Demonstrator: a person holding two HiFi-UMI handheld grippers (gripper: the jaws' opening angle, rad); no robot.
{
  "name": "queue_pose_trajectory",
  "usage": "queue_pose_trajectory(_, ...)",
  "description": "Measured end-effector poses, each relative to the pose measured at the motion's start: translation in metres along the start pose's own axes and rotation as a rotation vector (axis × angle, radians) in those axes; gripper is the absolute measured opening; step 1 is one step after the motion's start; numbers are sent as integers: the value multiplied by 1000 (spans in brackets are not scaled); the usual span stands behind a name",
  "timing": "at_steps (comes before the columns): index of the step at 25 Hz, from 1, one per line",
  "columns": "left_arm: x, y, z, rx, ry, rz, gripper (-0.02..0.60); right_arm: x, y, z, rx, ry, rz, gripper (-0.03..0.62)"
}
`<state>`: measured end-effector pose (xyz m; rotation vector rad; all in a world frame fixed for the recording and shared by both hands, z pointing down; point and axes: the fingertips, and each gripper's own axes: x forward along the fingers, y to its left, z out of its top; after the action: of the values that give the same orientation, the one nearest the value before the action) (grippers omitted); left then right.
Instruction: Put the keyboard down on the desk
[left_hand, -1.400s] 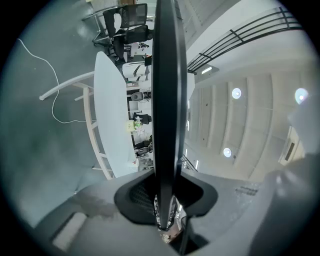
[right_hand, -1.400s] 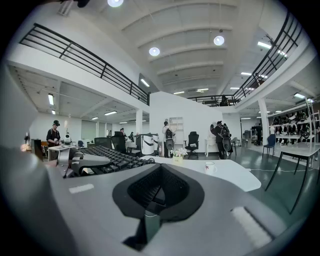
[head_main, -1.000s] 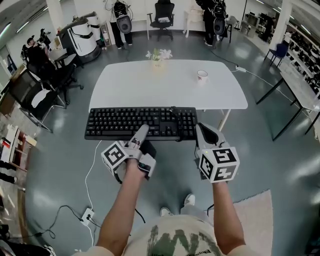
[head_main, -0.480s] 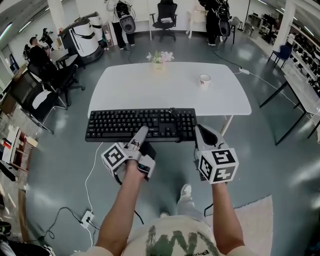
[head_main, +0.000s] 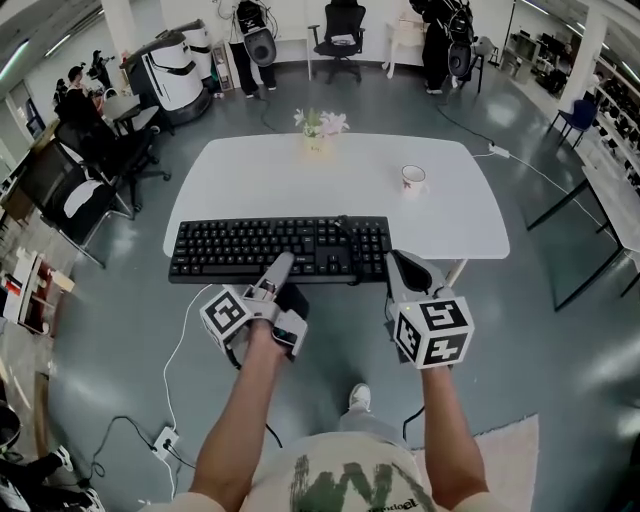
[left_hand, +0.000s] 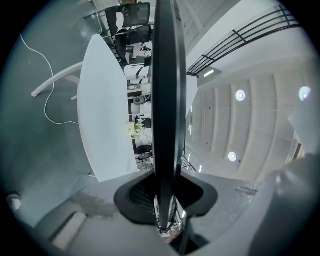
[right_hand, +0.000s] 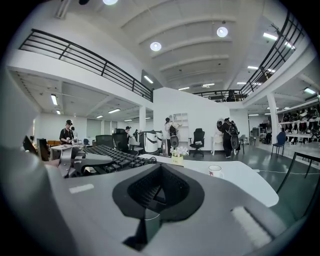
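A black keyboard (head_main: 260, 248) hangs level in the air over the near edge of the white desk (head_main: 340, 180). My left gripper (head_main: 283, 262) is shut on its near edge, right of the middle. In the left gripper view the keyboard (left_hand: 167, 100) stands edge-on between the jaws of that gripper (left_hand: 167, 200), with the desk (left_hand: 102, 120) behind it. My right gripper (head_main: 400, 262) sits just off the keyboard's near right corner, jaws together with nothing between them. In the right gripper view the keyboard (right_hand: 107, 155) lies to the left of the right gripper (right_hand: 159, 192).
A white mug (head_main: 412, 178) stands on the desk's right part and a small vase of flowers (head_main: 319, 126) at its far edge. Office chairs (head_main: 90, 190) crowd the left. A white cable and power strip (head_main: 165, 436) lie on the floor near my left.
The desk has drawn closer, and the keyboard now overlaps its near edge more. Both grippers keep their places on and beside the keyboard.
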<state>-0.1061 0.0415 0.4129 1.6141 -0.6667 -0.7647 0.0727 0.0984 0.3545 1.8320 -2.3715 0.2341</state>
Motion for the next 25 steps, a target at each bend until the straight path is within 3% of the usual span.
queue_pose_trajectory(12,90,16,12,19,-52,23,87,76,-71,16,-7,14,62,-1)
queue_pose_trajectory(25,139,31,21,34,-80,37,87,126,-103,16,-3,23,122,-2)
